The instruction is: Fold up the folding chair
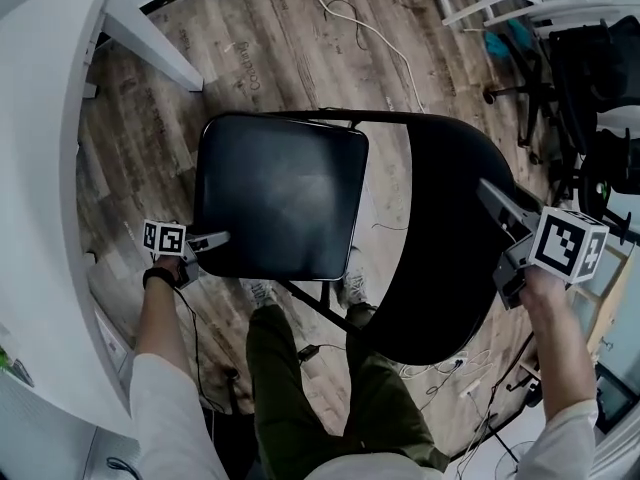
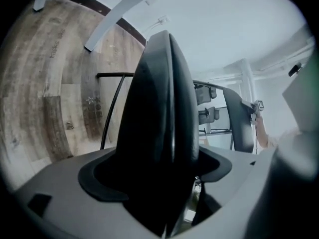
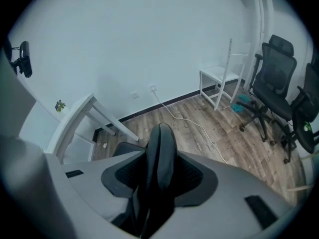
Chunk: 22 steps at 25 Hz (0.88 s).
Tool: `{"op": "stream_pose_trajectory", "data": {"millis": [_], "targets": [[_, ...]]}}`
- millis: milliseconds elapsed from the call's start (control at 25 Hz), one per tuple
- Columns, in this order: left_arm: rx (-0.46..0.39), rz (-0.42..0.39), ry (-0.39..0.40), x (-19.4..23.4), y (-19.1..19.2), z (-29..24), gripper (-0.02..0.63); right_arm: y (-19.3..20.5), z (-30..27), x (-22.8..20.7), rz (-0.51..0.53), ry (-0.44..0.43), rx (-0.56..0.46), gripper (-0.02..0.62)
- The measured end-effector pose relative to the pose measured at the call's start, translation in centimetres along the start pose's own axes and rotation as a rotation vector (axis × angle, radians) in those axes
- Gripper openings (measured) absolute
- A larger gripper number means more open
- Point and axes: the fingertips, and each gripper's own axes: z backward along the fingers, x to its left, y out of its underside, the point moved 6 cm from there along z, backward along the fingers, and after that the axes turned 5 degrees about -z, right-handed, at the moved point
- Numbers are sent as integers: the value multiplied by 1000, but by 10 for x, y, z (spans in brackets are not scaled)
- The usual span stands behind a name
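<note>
One folding chair [image 1: 280,203] is counted. Two grippers are counted: the left gripper [image 1: 222,238] and the right gripper [image 1: 492,196]. Two office chairs [image 3: 273,78] [image 3: 305,126], one white chair [image 3: 222,76], one desk [image 3: 75,114] and one cable [image 3: 187,119] are counted.

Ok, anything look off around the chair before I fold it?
Nothing damaged or spilled. The chair stands open and upright. The only untidy thing is a loose white cable trailing across the floor beyond it.

Folding chair's legs [image 1: 312,304] largely hidden, apparently under seat [image 1: 275,193]
</note>
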Motion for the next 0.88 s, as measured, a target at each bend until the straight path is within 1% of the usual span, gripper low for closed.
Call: {"op": "stream_pose_trajectory", "data": {"millis": [120,200,520,680,880], "targets": [[28,15,30,-1,1,-1,418,-2,-8,8,-57,-132,-20,170],[32,15,39,-3,3,-1,408,-3,-9,9,-71,-161,-21,163],[21,-6,16,-14,3,-1,396,-4,-6,5,-91,-169,-13,153],[30,-12,-3,-29,3,-3,390,-6,1,0,-105,-174,-14,152],[50,-16,-33,-55,4,-8,383,-7,15,-13,-137,-152,-9,150]]}}
